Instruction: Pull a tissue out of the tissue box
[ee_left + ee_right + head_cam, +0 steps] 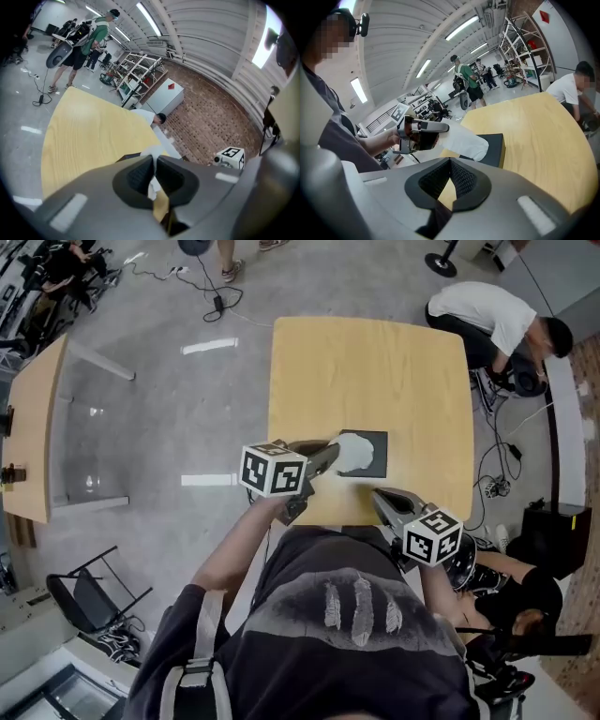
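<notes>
A black tissue box (373, 461) lies flat near the front edge of the yellow table (375, 371). A white tissue (356, 452) rises out of its top. My left gripper (332, 456) is shut on the tissue's left end and holds it stretched above the box. In the left gripper view, white tissue (152, 188) is pinched between the shut jaws of the left gripper (154, 160), with the box's edge (129, 157) just beyond. The right gripper view shows the tissue (465, 139) drawn up and left from the box (494, 147) by the left gripper (423, 132). My right gripper (377, 495) (451, 161) hovers shut and empty, just in front of the box.
A person (492, 320) crouches beside the table's far right corner, among cables on the floor. A second wooden table (33, 427) stands at the left and a folding chair (89, 596) at the lower left. Other people (86, 40) stand farther off.
</notes>
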{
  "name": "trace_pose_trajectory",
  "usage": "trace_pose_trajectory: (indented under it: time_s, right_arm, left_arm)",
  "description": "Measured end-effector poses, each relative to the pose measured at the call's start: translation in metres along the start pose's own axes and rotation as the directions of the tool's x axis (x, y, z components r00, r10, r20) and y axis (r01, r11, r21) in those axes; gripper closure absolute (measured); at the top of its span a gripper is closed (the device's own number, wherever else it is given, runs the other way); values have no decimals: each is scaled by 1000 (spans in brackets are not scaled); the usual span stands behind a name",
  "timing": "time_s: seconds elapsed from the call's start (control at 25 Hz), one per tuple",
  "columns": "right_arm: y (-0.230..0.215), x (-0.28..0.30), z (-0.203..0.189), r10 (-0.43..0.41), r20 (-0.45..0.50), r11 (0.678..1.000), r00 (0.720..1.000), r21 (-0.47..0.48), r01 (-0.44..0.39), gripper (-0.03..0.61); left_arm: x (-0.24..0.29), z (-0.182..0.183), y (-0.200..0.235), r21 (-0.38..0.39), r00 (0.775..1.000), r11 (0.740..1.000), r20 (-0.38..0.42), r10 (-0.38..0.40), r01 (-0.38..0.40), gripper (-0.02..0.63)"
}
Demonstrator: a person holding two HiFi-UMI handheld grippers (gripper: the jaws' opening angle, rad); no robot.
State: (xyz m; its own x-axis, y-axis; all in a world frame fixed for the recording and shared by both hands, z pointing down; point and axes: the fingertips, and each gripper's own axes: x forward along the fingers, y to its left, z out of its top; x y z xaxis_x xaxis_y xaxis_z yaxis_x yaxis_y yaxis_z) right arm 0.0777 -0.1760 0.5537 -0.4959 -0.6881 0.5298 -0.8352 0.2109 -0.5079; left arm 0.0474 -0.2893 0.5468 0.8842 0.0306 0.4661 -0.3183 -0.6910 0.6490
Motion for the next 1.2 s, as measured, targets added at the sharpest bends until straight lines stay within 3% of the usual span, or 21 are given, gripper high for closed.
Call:
trace_pose_trajectory:
  time_s: [0.44, 0.56, 0.68, 0.84, 1.0, 1.2]
  right_arm:
    - [5, 2, -6, 8, -30, 1000, 1000, -21, -8, 581]
    - [8, 3, -5, 10, -39, 999, 999, -34, -11, 581]
    - [8, 3, -4, 11, -45, 999, 999, -47, -13, 580]
    - [8, 3, -5, 11, -51, 998, 999, -54, -14, 580]
    - [9, 3, -10, 12, -69, 998, 998, -65, -16, 581]
    - [11, 3, -12, 17, -83, 998, 996, -65, -23, 580]
  left_arm:
    - [-36, 17, -1, -30, 994, 1000, 107, 4, -1, 609]
    - [-45, 27, 15, -55, 980, 997, 189, 58, -48, 609]
    - [-53, 30, 40, -125, 953, 988, 277, 127, -96, 609]
    - [-54, 4, 79, -240, 923, 958, 307, 231, -159, 609]
    - [-67, -31, 112, -366, 860, 901, 354, 366, -233, 609]
    - [-60, -60, 117, -442, 869, 869, 312, 384, -224, 609]
